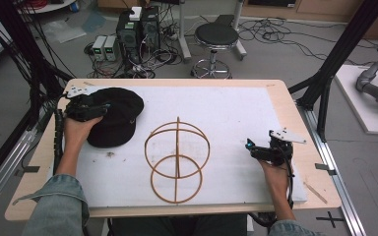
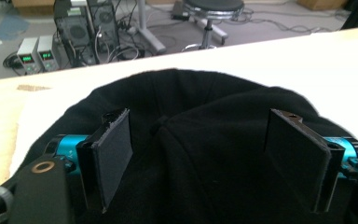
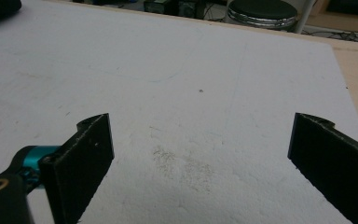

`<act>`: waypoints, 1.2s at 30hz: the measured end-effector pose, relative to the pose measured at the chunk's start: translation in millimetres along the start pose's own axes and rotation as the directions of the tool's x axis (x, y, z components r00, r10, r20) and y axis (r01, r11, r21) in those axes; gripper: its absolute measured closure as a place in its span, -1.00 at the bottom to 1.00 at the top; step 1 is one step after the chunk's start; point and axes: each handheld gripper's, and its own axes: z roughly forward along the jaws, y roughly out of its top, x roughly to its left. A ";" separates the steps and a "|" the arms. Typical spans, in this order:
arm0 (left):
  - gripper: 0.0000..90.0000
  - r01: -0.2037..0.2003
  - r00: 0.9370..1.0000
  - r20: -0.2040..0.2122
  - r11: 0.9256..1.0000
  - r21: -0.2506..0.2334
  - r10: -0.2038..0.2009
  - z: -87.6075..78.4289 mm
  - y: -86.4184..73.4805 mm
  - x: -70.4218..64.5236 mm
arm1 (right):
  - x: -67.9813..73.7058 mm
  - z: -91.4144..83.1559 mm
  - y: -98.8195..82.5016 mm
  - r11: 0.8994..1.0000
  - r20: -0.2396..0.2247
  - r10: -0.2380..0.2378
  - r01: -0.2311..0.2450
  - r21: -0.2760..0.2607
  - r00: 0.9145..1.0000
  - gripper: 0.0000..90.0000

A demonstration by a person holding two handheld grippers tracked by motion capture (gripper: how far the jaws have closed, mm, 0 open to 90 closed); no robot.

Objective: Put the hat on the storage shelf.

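We're over a wooden counter (image 1: 295, 118) topped by a big white board (image 1: 226, 113). At the board's middle stands a wire frame (image 1: 177, 160) of brown hoops, a wide ring low at the near side and arcs crossing over a central post. To its left, near the far left corner of the board, lies the black cap (image 1: 115, 118), soft and crumpled.

Our left gripper (image 1: 86, 109) sits right on the cap's left edge, and in the left gripper view we see its jaws standing well apart with the cap's (image 2: 200, 140) black cloth bunched up between them, not pinched.

Our right gripper (image 1: 268, 151) hovers low at the board's right side, well apart from frame and cap. In the right gripper view its jaws gape wide over the bare, scuffed white board (image 3: 191, 93).
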 end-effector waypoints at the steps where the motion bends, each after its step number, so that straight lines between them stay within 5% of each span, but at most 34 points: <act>1: -0.47 0.003 1.000 -0.008 1.000 0.013 -0.003 2.3 -1.5 0.6 | -0.3 0.1 -0.1 1.000 0.000 -0.002 0.002 -0.002 1.000 -0.86; 8: -0.32 0.029 1.000 0.006 0.999 0.044 -0.029 8.5 -5.6 4.5 | -0.8 0.2 -0.3 1.000 -0.001 0.001 -0.001 0.006 1.000 -0.86; 12: 0.07 0.021 0.999 0.027 0.998 0.053 -0.023 8.3 -6.1 6.0 | -1.7 -0.3 -0.3 1.000 0.000 0.007 -0.007 0.003 1.000 -0.86; 25: 0.81 -0.019 0.999 0.043 0.997 0.079 0.016 9.3 -6.2 3.2 | -2.3 -0.3 -0.3 1.000 0.005 0.001 -0.001 -0.001 1.000 -0.86; 30: 0.89 -0.043 0.998 0.040 0.998 0.055 0.041 3.1 -1.7 0.6 | -2.4 -0.5 -0.3 1.000 0.004 0.007 -0.007 -0.001 1.000 -0.86; 36: 0.89 -0.032 0.998 0.060 0.999 -0.042 0.034 -15.5 16.3 -3.7 | -2.2 0.0 -0.3 1.000 0.004 0.006 -0.006 0.002 1.000 -0.86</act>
